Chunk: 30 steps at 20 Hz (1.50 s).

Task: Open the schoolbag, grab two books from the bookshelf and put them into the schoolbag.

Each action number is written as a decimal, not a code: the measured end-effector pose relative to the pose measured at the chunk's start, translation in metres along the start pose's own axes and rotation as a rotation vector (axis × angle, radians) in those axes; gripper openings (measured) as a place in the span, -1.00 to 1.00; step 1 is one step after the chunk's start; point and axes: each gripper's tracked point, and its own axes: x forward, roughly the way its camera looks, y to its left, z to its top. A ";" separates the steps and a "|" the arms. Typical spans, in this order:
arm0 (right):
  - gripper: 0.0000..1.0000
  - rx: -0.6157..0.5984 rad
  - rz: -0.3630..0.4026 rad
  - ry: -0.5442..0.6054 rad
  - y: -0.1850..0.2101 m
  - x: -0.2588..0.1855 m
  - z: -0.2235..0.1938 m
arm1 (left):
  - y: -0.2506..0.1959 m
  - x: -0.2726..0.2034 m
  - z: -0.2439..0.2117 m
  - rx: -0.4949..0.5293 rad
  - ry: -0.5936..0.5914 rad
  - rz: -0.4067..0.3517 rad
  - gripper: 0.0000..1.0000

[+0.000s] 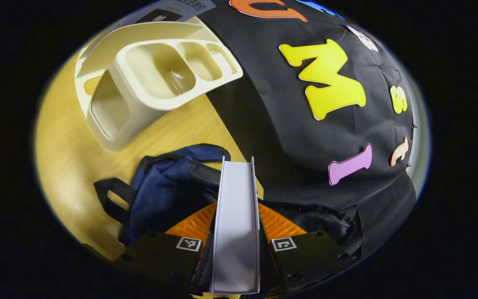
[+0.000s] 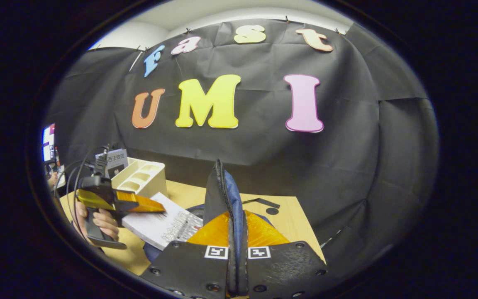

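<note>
One book (image 1: 235,224) in the left gripper (image 1: 236,232), pinched betw. both fingers (image 1: 189,226), white page edge facing the cam, thin covers standing up on either side like a channel; in the right gripper view the same book (image 2: 162,224) shows as a flat white slab w/ dark print on its cover, tilted, just beside the bag. One schoolbag (image 1: 168,187): navy fabric, soft & crumpled, black webbing straps, lying on the table (image 1: 62,162) below the book. Table is pale wood-grain, smooth. One bookshelf (image 1: 156,79), cream plastic, rounded moulded shape w/ approx. three oval compartments on the side and a bigger slot; sits on the table near the black cloth wall, well apart from the bag. Can't tell if a second book is already in the bag — interior hidden. Right gripper (image 2: 235,253) pressed together on the schoolbag's edge (image 2: 222,195), a stiff upright flap w/ zipper teeth running along it, blue lining behind, lifted above the table. In the right gripper view a hand (image 2: 100,220) grips the left gripper's handle (image 2: 114,199), cables trailing off it.
</note>
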 end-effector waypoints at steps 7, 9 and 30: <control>-0.94 -0.001 0.040 -0.022 0.012 -0.006 0.005 | 0.006 0.028 -0.050 0.093 -0.046 -0.026 -0.06; -0.95 0.002 0.052 -0.025 0.015 -0.006 0.001 | 0.006 0.037 -0.059 0.087 -0.035 -0.034 -0.06; -0.94 0.089 0.026 0.042 -0.005 0.000 -0.032 | 0.061 0.036 -0.062 0.464 0.007 0.243 0.92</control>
